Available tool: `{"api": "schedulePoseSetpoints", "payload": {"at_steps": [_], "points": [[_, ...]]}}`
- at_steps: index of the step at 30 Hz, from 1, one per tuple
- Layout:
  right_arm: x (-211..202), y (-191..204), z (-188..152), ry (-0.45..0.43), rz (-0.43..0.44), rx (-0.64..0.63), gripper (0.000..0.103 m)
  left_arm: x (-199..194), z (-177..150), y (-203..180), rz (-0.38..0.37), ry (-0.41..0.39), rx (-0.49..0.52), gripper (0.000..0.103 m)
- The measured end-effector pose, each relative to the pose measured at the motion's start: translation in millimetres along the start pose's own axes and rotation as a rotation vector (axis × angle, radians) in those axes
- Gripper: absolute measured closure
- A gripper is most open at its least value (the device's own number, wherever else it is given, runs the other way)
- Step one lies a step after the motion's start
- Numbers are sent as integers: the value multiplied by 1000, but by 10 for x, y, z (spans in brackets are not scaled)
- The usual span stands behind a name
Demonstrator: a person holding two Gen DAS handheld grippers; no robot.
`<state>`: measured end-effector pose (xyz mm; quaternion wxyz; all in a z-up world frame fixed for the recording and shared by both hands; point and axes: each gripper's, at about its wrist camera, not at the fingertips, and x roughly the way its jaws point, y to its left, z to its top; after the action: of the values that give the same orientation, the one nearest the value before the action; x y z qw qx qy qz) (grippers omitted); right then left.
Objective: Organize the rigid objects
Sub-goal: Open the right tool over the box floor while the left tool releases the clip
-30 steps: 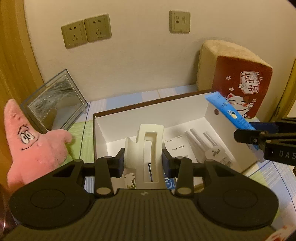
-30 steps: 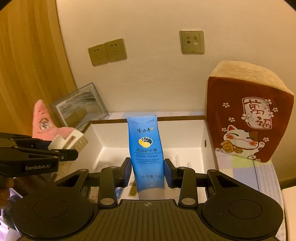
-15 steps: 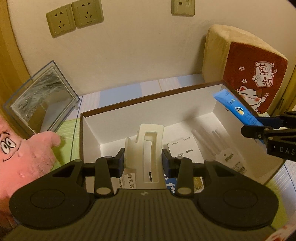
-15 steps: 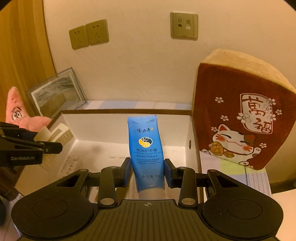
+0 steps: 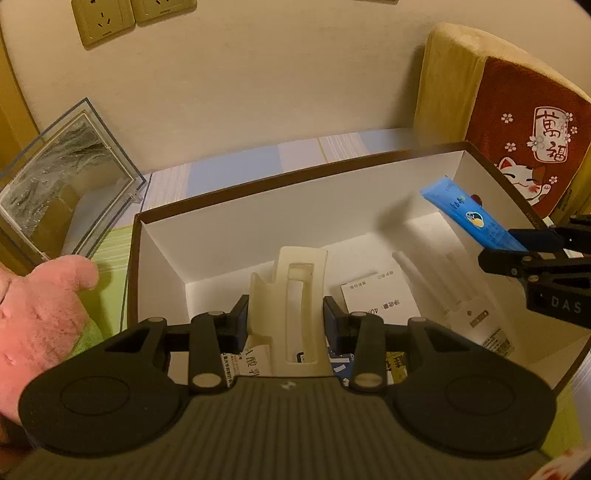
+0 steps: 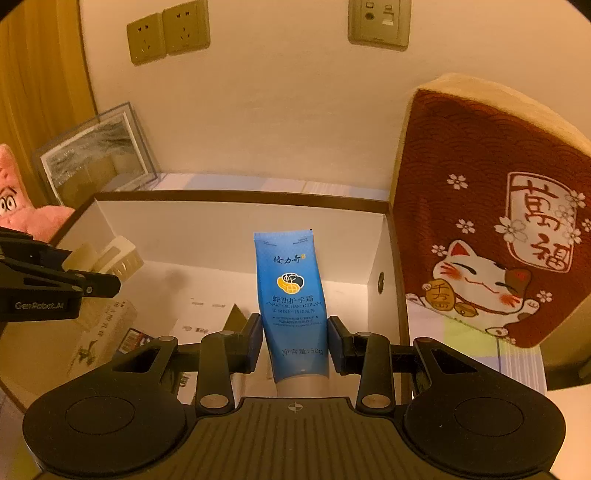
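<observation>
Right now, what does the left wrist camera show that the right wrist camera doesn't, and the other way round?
Only the left wrist view shows the white router with its antennas lying on the box floor, and the left gripper clamped on the cream plastic holder head-on. Only the right wrist view shows the single wall socket and the hand cream tube label face-on in the right gripper. Both show the open white box, pink plush, glass frame and cat cushion.

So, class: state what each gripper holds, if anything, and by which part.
Left gripper: cream plastic holder, clamped across its lower body. Right gripper: blue hand cream tube, clamped near its cap end.
</observation>
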<state>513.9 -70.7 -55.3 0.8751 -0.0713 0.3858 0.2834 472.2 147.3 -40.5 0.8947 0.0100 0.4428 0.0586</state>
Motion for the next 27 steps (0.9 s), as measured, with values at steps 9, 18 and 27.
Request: {"api": "schedulePoseSetpoints", "payload": {"at_steps": [9,18,27], "points": [[180,-21,61,0,-22,-4,68,117,11,11,-1,8,-4,68],[103,-94,78,-9,2,30,67,142,27,11,0,-2,-2,68],[-12,-91,6,-9,39,76,61,101,122,-28,11,-73,33,48]]}}
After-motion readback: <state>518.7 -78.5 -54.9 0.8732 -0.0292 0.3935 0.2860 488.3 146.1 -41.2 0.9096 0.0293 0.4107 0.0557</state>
